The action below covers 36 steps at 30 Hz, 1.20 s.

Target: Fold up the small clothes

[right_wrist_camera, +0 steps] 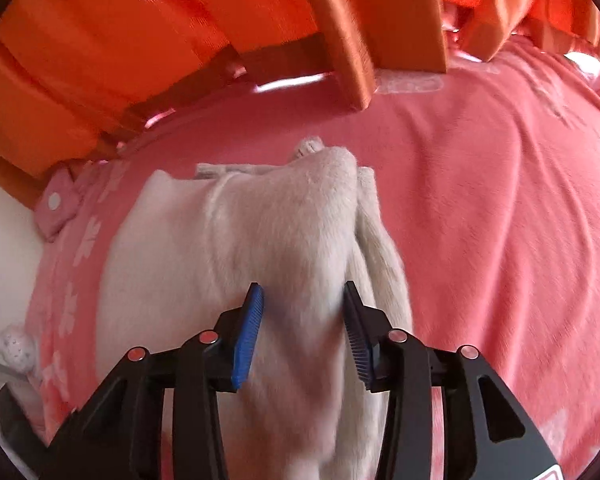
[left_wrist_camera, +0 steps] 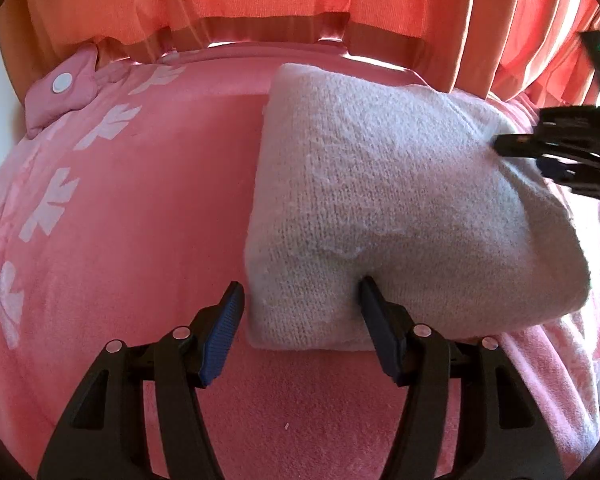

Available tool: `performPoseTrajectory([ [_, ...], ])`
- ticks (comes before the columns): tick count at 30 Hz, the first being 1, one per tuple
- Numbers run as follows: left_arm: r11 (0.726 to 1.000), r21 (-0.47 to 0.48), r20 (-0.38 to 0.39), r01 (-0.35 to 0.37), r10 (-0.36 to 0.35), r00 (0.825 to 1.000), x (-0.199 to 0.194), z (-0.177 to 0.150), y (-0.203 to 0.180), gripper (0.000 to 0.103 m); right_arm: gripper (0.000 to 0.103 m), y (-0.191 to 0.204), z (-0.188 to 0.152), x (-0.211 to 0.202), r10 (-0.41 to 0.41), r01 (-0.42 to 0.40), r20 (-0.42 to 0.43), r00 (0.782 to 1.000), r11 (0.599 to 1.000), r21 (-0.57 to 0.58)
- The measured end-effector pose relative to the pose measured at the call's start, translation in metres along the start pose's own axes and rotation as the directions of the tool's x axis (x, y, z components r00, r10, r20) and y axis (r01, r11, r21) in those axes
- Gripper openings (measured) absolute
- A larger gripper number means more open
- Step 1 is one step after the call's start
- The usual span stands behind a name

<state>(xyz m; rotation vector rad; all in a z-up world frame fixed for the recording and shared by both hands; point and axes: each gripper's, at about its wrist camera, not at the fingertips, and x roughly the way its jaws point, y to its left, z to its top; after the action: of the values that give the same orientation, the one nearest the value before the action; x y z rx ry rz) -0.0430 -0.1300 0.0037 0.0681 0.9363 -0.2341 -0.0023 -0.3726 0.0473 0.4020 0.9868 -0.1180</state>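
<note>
A small white knitted garment [left_wrist_camera: 388, 208] lies folded on a pink towel [left_wrist_camera: 140, 200]. My left gripper [left_wrist_camera: 300, 300] is open at the garment's near edge, with its right finger [left_wrist_camera: 374, 304] pressing into the knit and its left finger beside the edge. My right gripper [left_wrist_camera: 516, 146] reaches the garment's far right side in the left wrist view. In the right wrist view the garment [right_wrist_camera: 228, 248] lies under my right gripper [right_wrist_camera: 302, 304], which stands open with a raised fold of the cloth between its fingers.
The pink towel [right_wrist_camera: 480, 208] with white flower prints covers the surface. An orange wooden chair [right_wrist_camera: 360, 32] stands at the far edge. A pink snap tab [left_wrist_camera: 64, 84] lies at the far left. White cloth [right_wrist_camera: 8, 240] lies at the left.
</note>
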Motion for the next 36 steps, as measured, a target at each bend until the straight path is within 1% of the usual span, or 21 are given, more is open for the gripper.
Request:
performPoseTrajectory([
  [1,1.000,-0.001,0.001,0.000,0.000,1.000,0.000,0.000,0.000,0.059,0.012,0.001,0.003,0.003,0.001,-0.001,0.011,1.000,1.000,-0.006],
  [2,1.000,-0.003,0.002,0.001,-0.001,1.000,0.000,0.000,0.000,0.060,0.009,0.003,0.006,0.001,0.014,-0.014,0.028,1.000,1.000,-0.001],
  [4,1.000,-0.001,0.008,0.000,0.000,1.000,0.000,-0.001,0.000,0.060,0.009,0.003,0.011,-0.026,0.075,-0.078,0.135,0.988,0.997,0.016],
  [6,1.000,0.005,0.013,-0.003,0.003,1.000,0.001,-0.001,0.000,0.062,0.009,-0.001,0.011,-0.031,0.078,-0.081,0.171,0.982,0.997,0.013],
  [8,1.000,0.005,0.014,-0.007,0.007,1.000,0.003,-0.001,-0.001,0.064,0.009,-0.006,0.009,0.012,-0.004,0.005,0.021,1.000,1.000,-0.015],
  [9,1.000,0.004,0.012,-0.005,0.005,1.000,0.004,-0.001,-0.001,0.064,0.009,-0.011,0.005,0.026,0.004,-0.005,-0.024,1.000,1.000,-0.021],
  [10,1.000,0.001,0.009,-0.002,0.002,1.000,0.004,-0.001,-0.001,0.064,0.009,-0.014,0.002,0.016,0.024,-0.024,0.018,1.000,1.000,-0.017],
  [12,1.000,0.005,0.008,0.007,-0.007,1.000,0.001,-0.001,0.002,0.064,0.013,-0.016,0.001,-0.011,0.058,-0.058,0.035,0.998,0.998,0.014],
  [15,0.998,-0.020,0.008,0.066,-0.066,0.998,-0.011,0.000,0.011,0.064,0.027,-0.020,-0.017,-0.060,0.101,-0.103,0.064,0.993,0.994,0.025],
  [17,0.993,-0.038,0.025,0.114,-0.113,0.993,-0.026,-0.001,0.018,0.068,0.054,-0.026,-0.040,-0.077,0.132,-0.132,0.019,0.991,0.991,0.010],
  [19,0.988,-0.054,0.067,0.143,-0.140,0.988,-0.041,0.001,0.021,0.077,0.056,-0.030,-0.064,-0.078,0.177,-0.176,-0.057,0.983,0.984,0.011],
  [22,0.987,-0.084,0.122,0.138,-0.128,0.984,-0.049,0.014,0.021,0.078,0.056,-0.027,-0.077,-0.064,0.177,-0.179,-0.110,0.978,0.984,-0.010],
  [23,0.988,-0.092,0.120,0.121,-0.109,0.987,-0.046,0.019,0.020,0.078,0.055,-0.024,-0.078,-0.057,0.160,-0.163,-0.120,0.980,0.986,-0.022],
  [24,0.990,-0.102,0.116,0.099,-0.087,0.989,-0.042,0.024,0.018,0.078,0.049,-0.020,-0.079,-0.051,0.128,-0.134,-0.120,0.984,0.990,-0.041],
  [25,0.991,-0.108,0.112,0.082,-0.070,0.991,-0.039,0.028,0.017,0.078,0.021,-0.018,-0.077,-0.052,0.107,-0.112,-0.101,0.989,0.992,-0.050],
  [26,0.993,-0.111,0.104,0.049,-0.037,0.994,-0.036,0.031,0.016,0.078,0.013,-0.017,-0.073,-0.059,0.113,-0.117,-0.075,0.991,0.992,-0.044],
  [28,0.996,-0.094,0.095,0.006,0.003,0.995,-0.031,0.033,0.013,0.078,0.011,-0.014,-0.068,-0.079,0.123,-0.122,0.002,0.992,0.991,-0.058],
  [30,0.998,-0.059,0.079,-0.024,0.029,0.996,-0.024,0.030,0.010,0.079,0.011,-0.015,-0.066,-0.083,0.071,-0.068,0.034,0.997,0.994,-0.088],
  [32,0.999,-0.027,0.044,-0.036,0.037,0.998,-0.009,0.025,0.008,0.080,0.012,-0.021,-0.071,-0.045,-0.016,0.006,-0.085,0.996,0.994,-0.112],
  [33,0.999,-0.020,0.028,-0.038,0.038,0.999,-0.002,0.022,0.005,0.080,0.014,-0.021,-0.077,-0.030,-0.024,0.009,-0.104,0.994,0.990,-0.140],
  [36,0.999,-0.009,0.033,-0.049,0.050,0.998,0.002,0.019,0.004,0.080,0.017,-0.014,-0.074,-0.047,-0.025,0.013,-0.079,0.997,0.989,-0.145],
])
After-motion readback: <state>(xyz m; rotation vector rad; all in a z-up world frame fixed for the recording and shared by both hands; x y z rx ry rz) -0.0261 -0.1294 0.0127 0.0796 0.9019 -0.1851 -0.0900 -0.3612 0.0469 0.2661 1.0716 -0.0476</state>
